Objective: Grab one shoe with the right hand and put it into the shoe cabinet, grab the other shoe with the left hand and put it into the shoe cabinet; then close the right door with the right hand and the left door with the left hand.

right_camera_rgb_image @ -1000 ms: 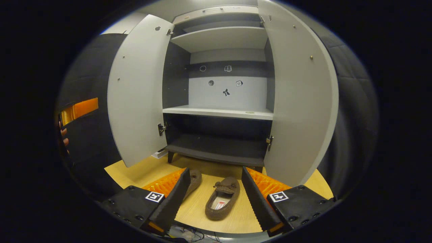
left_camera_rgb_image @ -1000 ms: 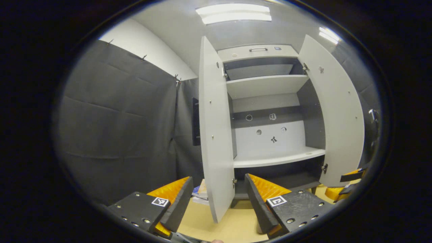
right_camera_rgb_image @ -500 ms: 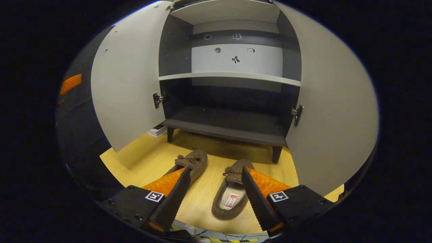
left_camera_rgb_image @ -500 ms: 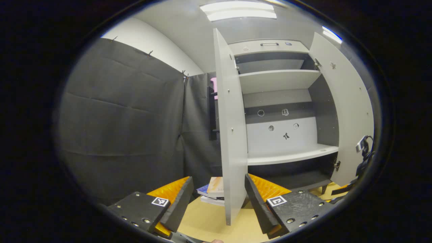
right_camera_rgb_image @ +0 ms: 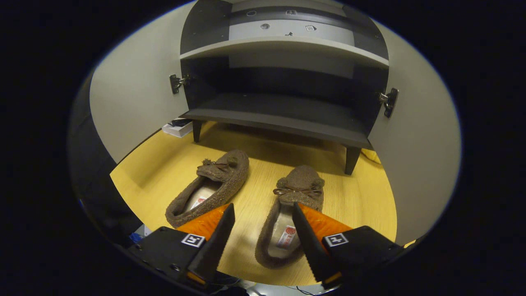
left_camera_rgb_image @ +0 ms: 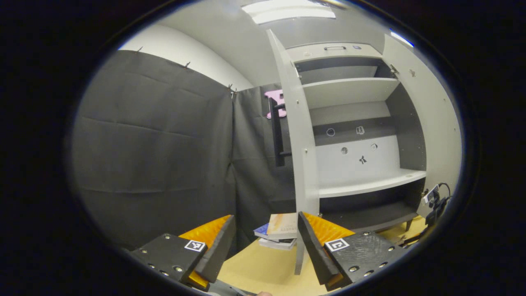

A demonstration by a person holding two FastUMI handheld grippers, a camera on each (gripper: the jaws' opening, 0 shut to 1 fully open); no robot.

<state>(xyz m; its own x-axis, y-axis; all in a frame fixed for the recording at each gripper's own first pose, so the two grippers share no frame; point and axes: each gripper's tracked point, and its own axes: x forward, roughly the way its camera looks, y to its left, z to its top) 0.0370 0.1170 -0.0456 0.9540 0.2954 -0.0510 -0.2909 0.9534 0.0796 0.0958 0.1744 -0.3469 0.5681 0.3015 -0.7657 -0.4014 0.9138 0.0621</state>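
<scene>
1. The right gripper hangs over the floor with its fingers spread, empty, above the heel of the right shoe.
2. 2 brown shoes lie side by side on the floor in front of the cabinet, toes toward it — the left shoe is angled, the right one straight.
3. Both doors stand wide: the left door and the right door.
4. The left gripper is also spread and empty — it faces the left door's edge, with books on the floor just past it.
5. The cabinet's shelves hold no shoes.
</scene>
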